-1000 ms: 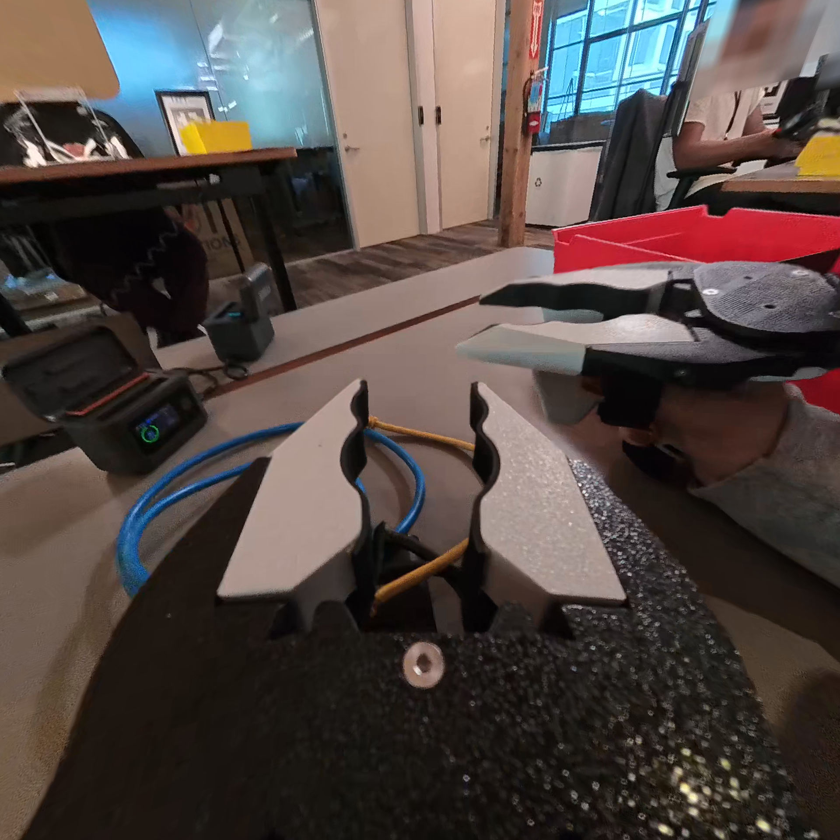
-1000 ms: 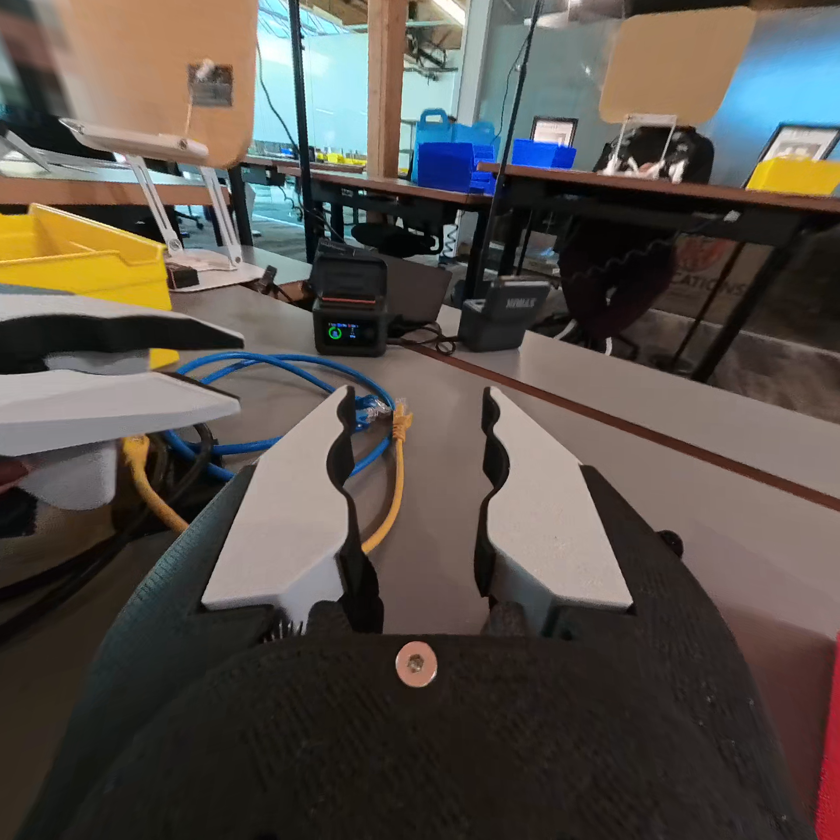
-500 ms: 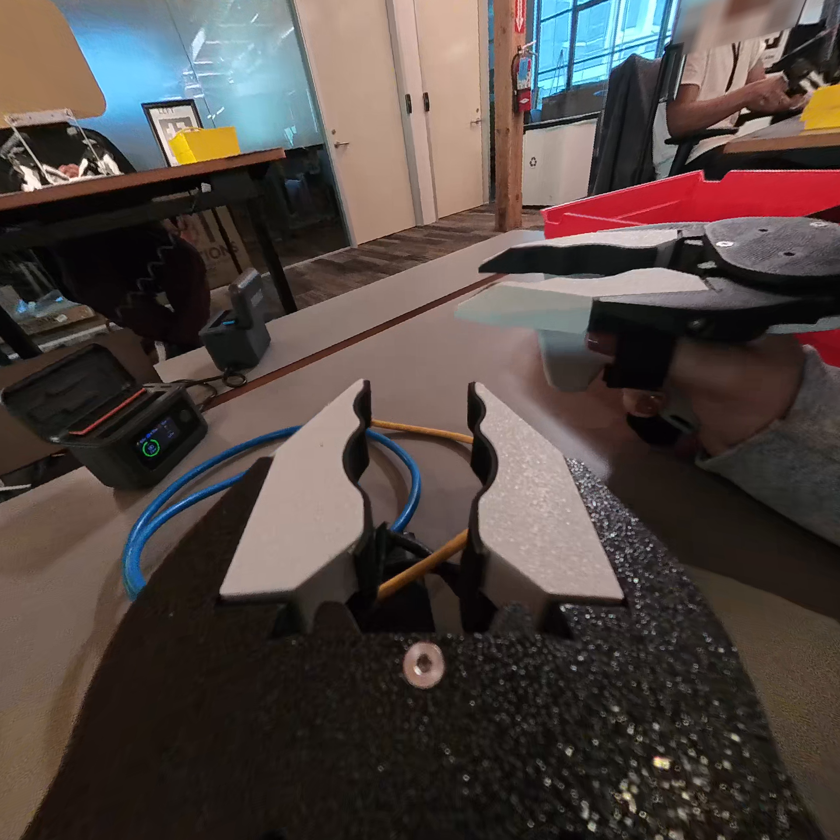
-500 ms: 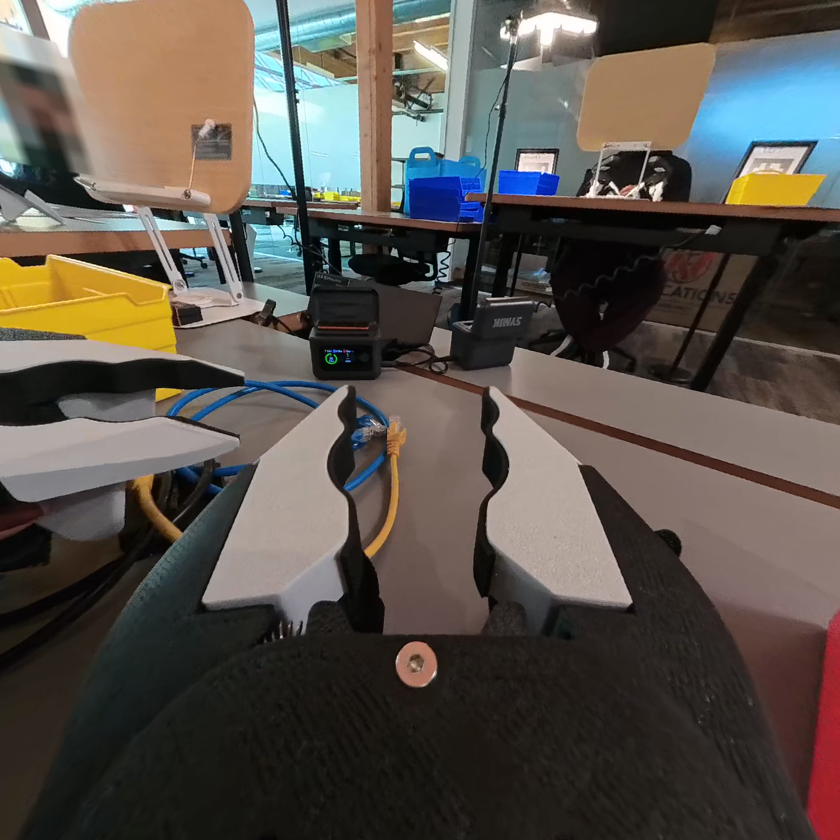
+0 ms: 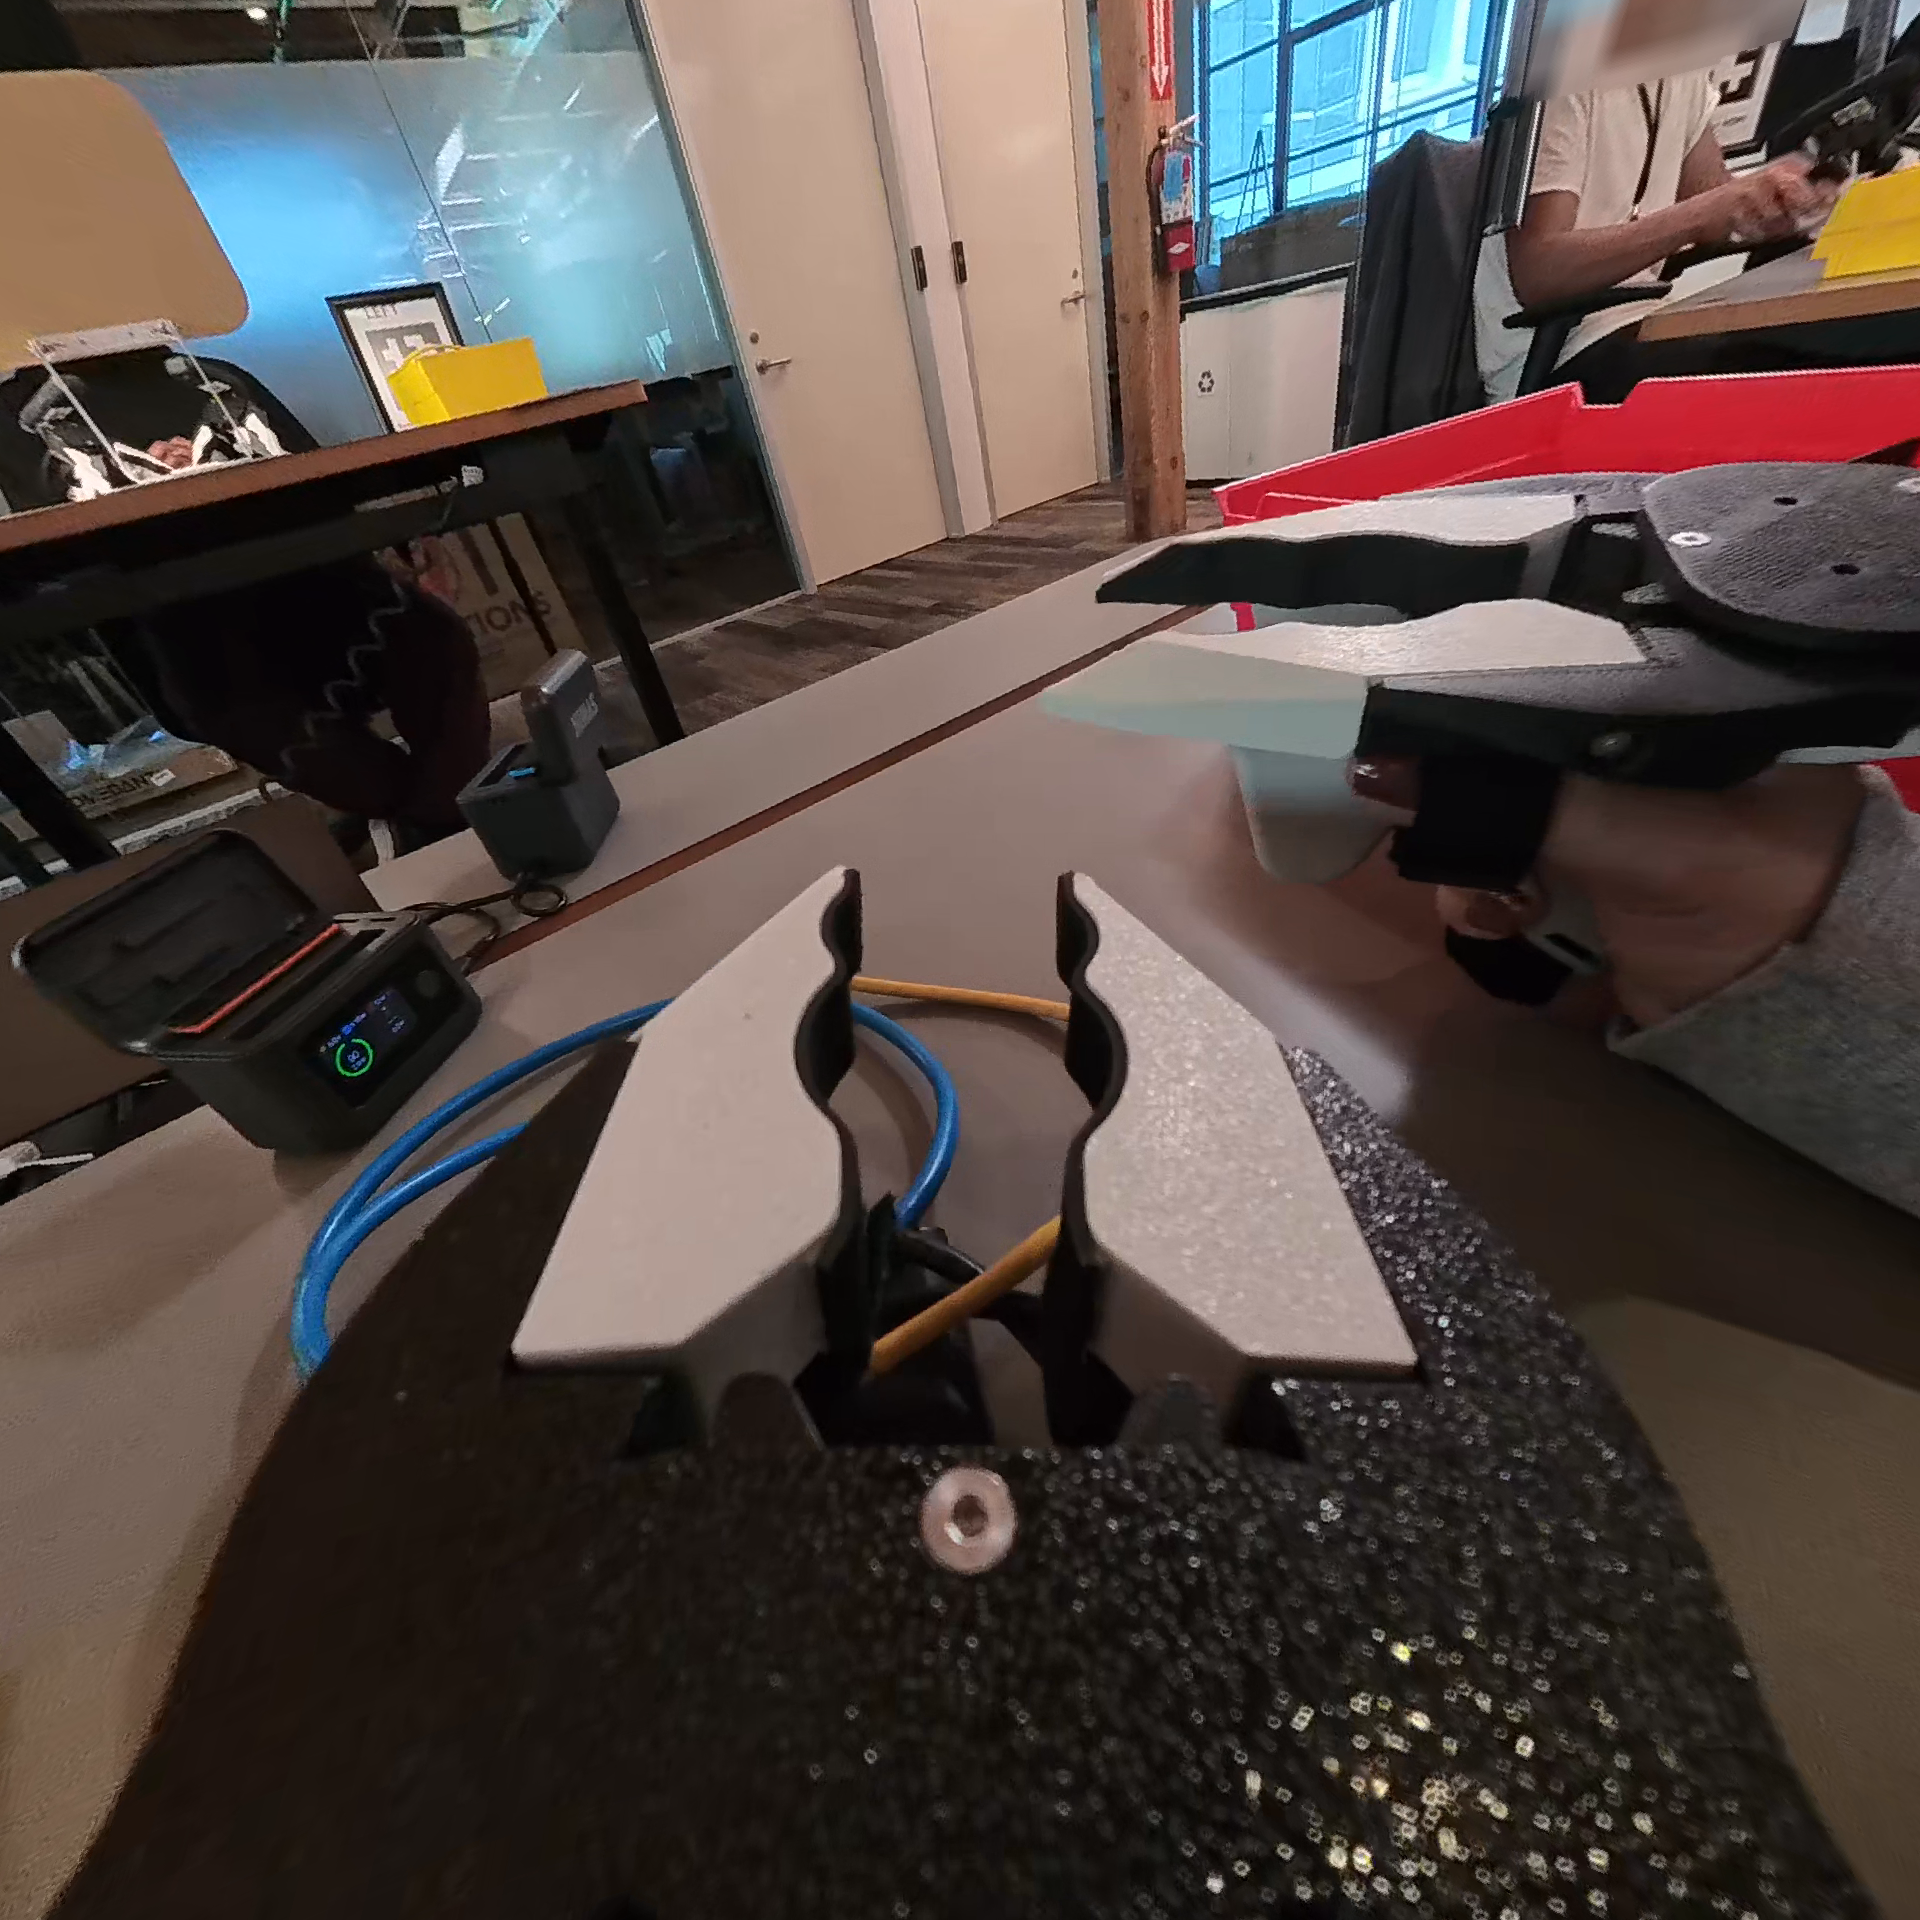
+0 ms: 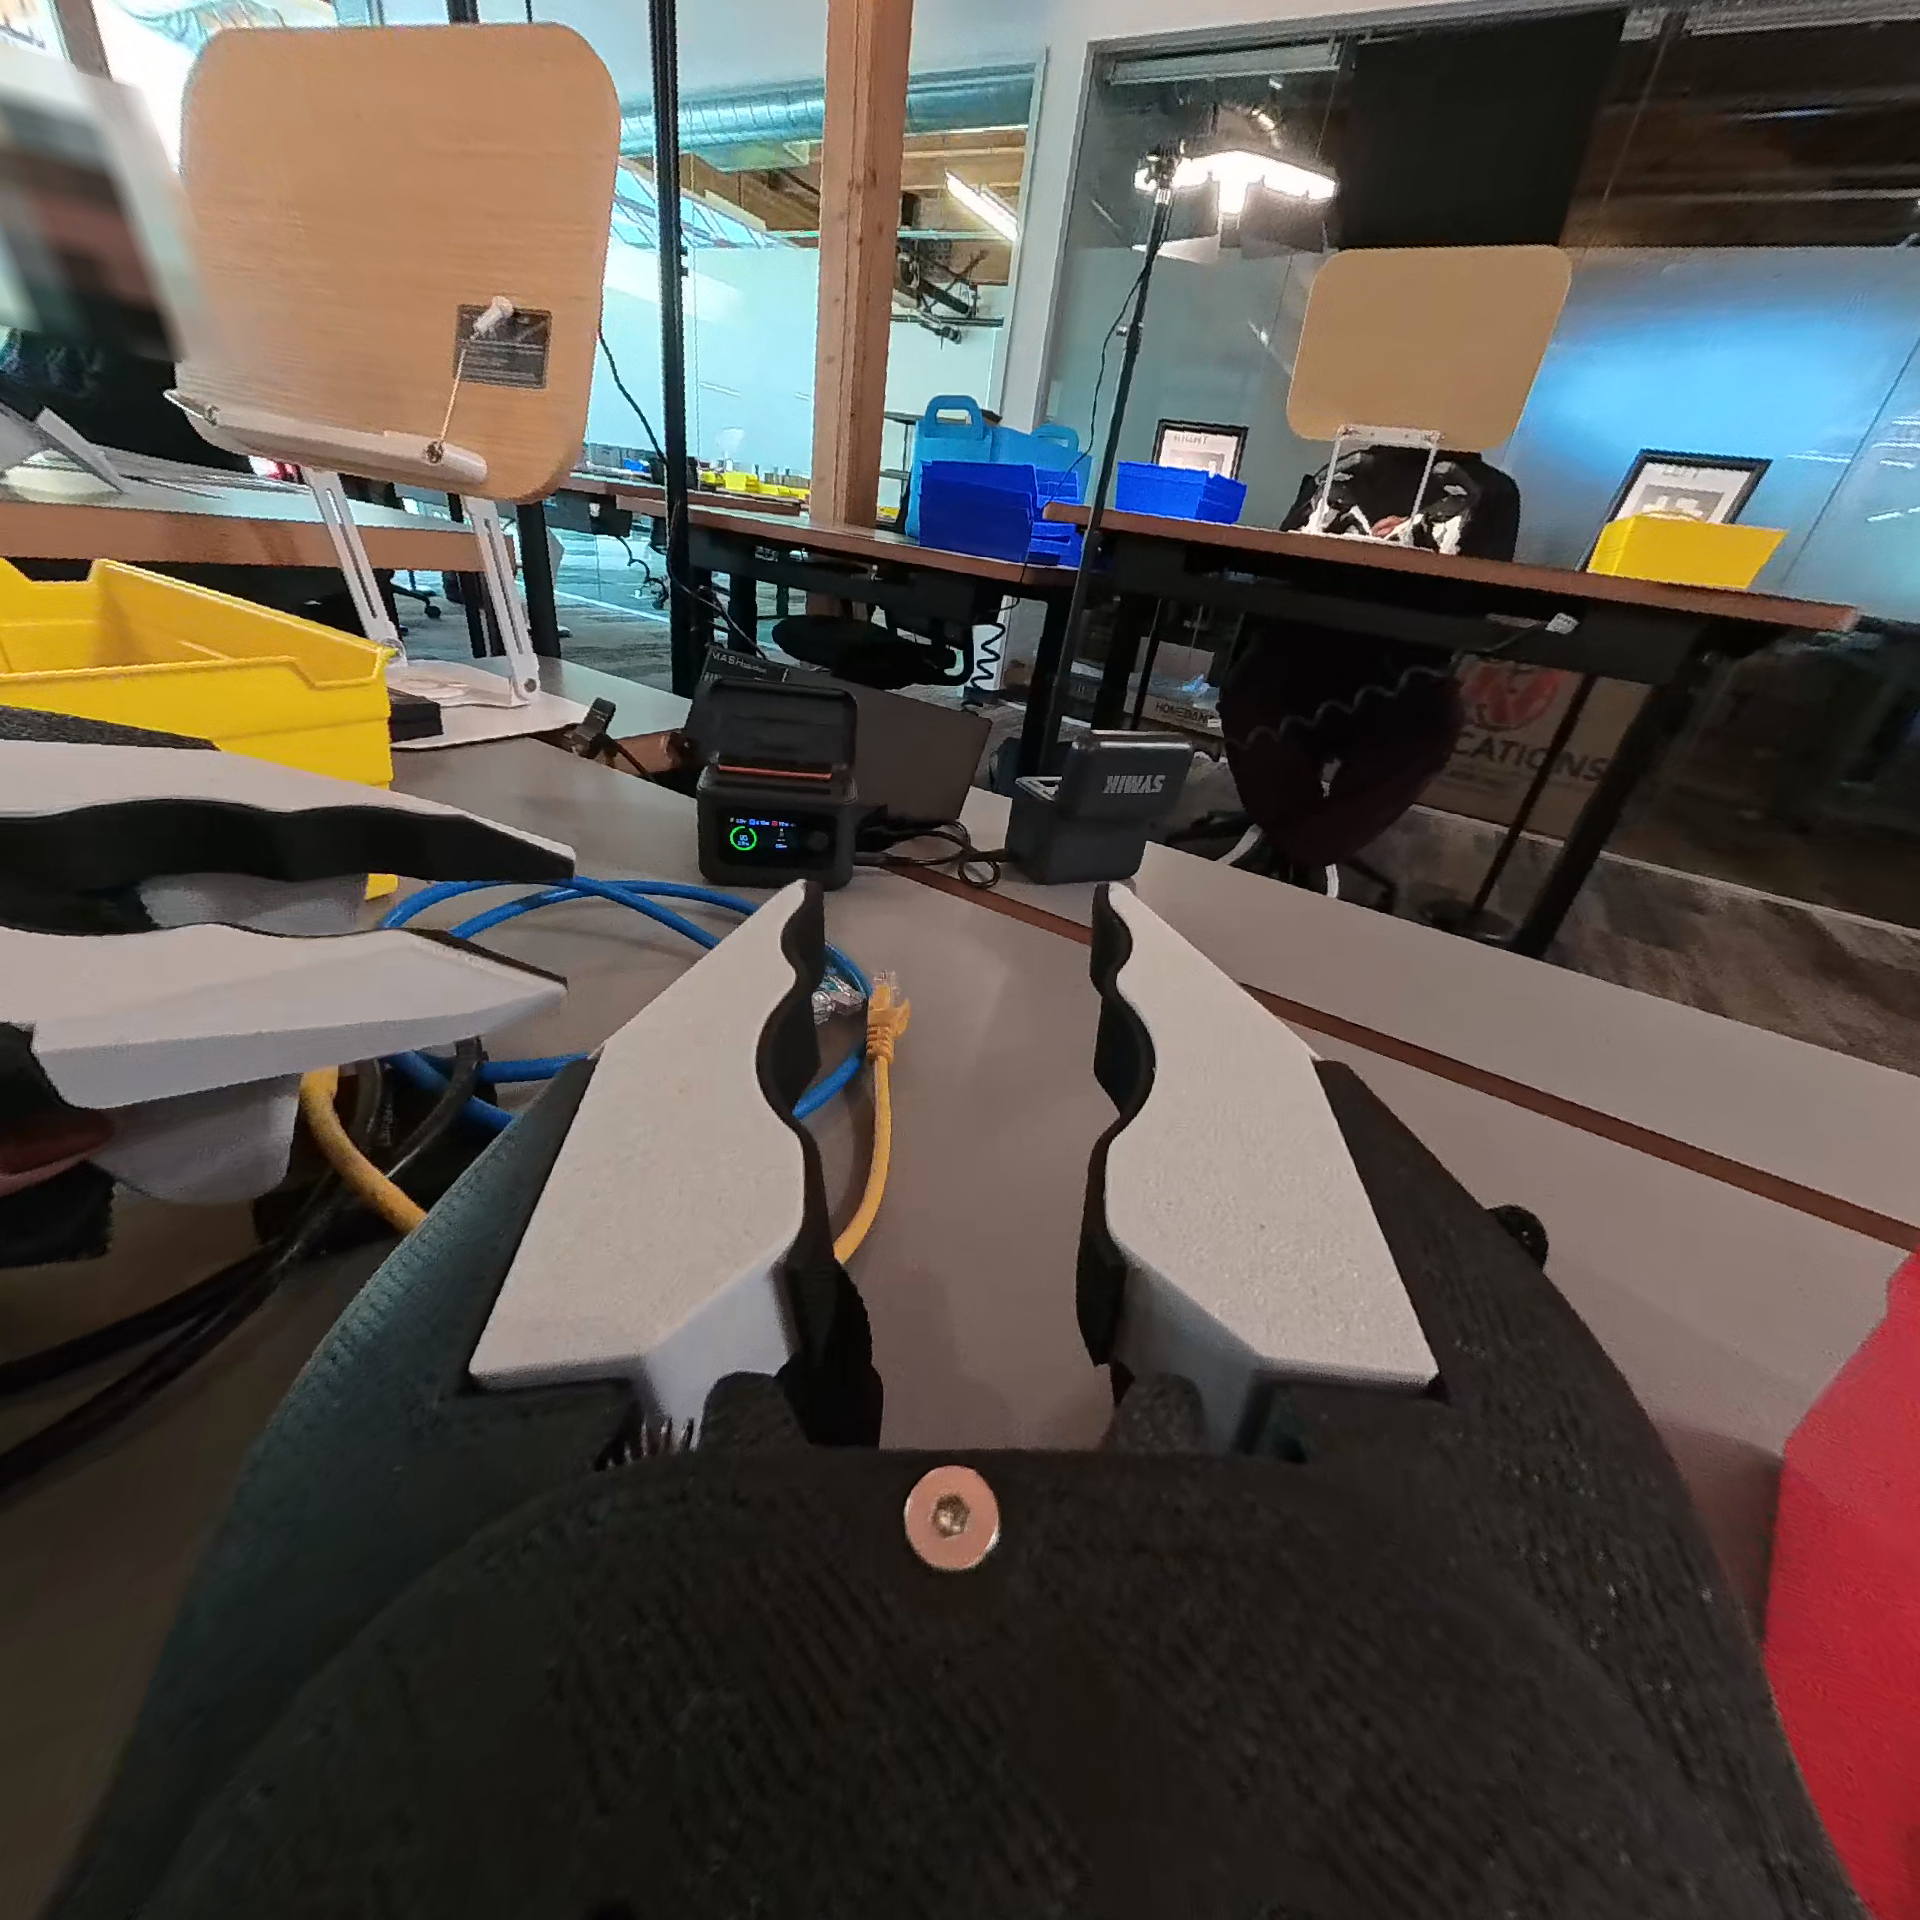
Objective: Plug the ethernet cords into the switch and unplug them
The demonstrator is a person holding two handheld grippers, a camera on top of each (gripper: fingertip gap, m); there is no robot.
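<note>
Grey-fingered and parted, the left gripper (image 5: 958, 904) hangs empty over the table (image 6: 1351, 1091), as does the right gripper (image 6: 956, 914). Just past the right gripper's fingertips lie the yellow ethernet cord (image 6: 881, 1101) and the blue ethernet cord (image 6: 623, 894), their plugs side by side and unplugged. Beyond the cords sits a small black power station (image 6: 774, 821); I cannot make out the switch.

R gripper (image 5: 1070, 644) rose a bit; views tilted up.
</note>
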